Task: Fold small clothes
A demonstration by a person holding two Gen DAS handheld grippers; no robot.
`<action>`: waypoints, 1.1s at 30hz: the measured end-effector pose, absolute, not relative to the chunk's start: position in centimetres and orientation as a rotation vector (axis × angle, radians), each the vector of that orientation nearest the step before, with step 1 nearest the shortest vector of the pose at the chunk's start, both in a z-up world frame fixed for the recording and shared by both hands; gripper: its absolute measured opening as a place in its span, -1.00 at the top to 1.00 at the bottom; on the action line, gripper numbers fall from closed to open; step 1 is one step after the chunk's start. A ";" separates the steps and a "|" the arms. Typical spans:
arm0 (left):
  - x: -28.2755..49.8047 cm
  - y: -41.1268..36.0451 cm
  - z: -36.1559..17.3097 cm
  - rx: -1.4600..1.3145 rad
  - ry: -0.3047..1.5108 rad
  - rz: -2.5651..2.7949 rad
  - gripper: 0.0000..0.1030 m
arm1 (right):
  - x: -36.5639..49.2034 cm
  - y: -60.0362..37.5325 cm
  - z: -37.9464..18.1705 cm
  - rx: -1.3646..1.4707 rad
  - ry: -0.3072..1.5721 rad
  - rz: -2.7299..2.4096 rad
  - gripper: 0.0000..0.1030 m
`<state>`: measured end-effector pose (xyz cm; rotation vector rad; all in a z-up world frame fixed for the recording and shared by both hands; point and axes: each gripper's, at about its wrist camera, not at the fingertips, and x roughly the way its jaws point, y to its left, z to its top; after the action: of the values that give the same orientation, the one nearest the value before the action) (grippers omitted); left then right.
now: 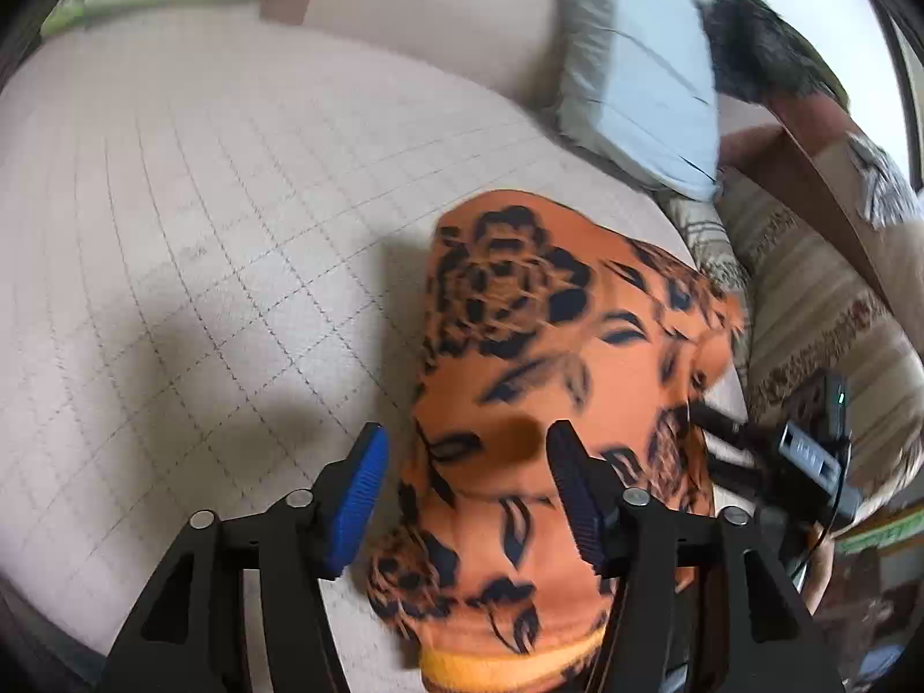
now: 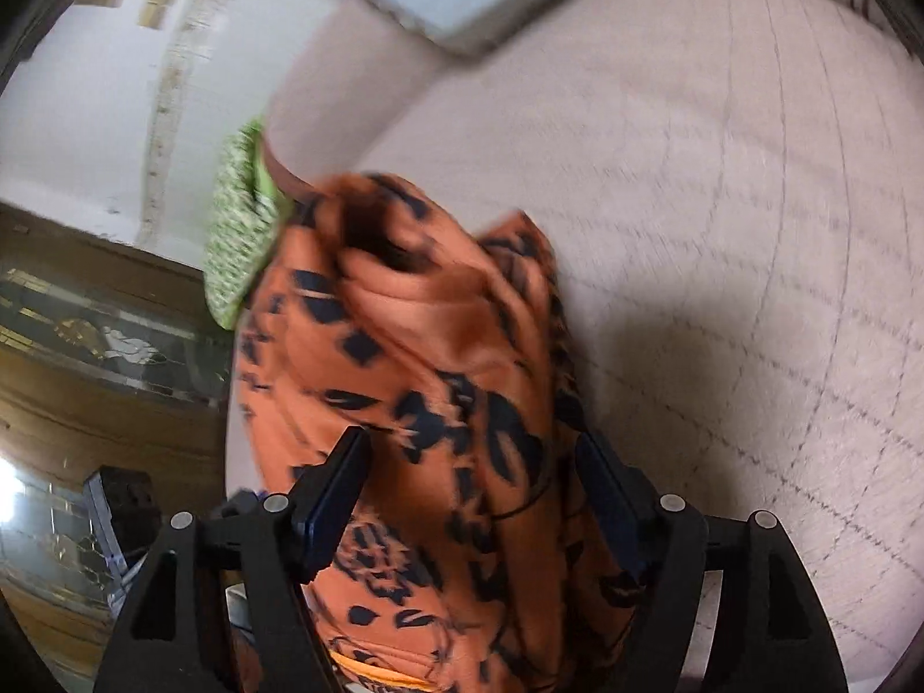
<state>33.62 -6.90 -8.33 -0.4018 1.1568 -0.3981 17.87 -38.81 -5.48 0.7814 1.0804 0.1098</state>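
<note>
Orange floral garment [image 1: 537, 381] lies on a beige quilted bedspread [image 1: 190, 219] beside pillows [image 1: 641, 69].

The garment [image 1: 537, 381] lay on the quilted bed cover [image 1: 202, 231], toward its right side, with the pillow [image 1: 641, 75] beyond it at the far right. The left gripper [image 1: 468, 496] stood at the garment's near end, its fingers spread over the cloth's left edge. The right gripper [image 2: 470, 496] straddled bunched cloth, and the patterned cushion [image 2: 239, 231] lay far left of the garment.
</note>
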 end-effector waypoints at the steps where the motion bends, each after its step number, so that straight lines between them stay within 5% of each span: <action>1: 34.2 -6.6 -8.9 -0.432 1.169 -0.409 -0.26 | 18.1 -38.7 -5.9 0.785 1.104 0.111 -0.48; 6: 37.0 -5.6 -13.1 -0.658 1.250 -0.528 -0.50 | 18.7 -38.7 -8.1 0.830 1.208 0.130 -0.52; 8: 37.7 -5.6 -14.6 -0.675 1.271 -0.541 -0.70 | 18.8 -38.8 -8.2 0.831 1.209 0.131 -0.46; 10: 38.4 -5.3 -16.6 -0.750 1.295 -0.565 -0.69 | 18.9 -39.0 -8.6 0.851 1.221 0.146 -0.32; 12: 38.4 -4.9 -17.3 -0.783 1.270 -0.597 -0.62 | 19.1 -39.3 -9.1 0.887 1.231 0.146 -0.20; 14: 38.2 -5.3 -17.2 -0.767 1.265 -0.642 0.12 | 19.4 -39.1 -9.4 0.886 1.248 0.154 0.06; 17: 37.9 -5.5 -16.3 -0.727 1.245 -0.615 0.38 | 19.5 -38.0 -8.9 0.813 1.254 0.156 0.34; 33: 40.5 7.6 -3.8 -0.739 1.048 -0.617 0.44 | 23.4 -28.2 -0.6 0.787 0.991 0.382 0.48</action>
<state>40.50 7.61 -3.76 -0.7394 1.0480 -0.6173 23.39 -28.18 -0.63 0.7874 0.9907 0.3816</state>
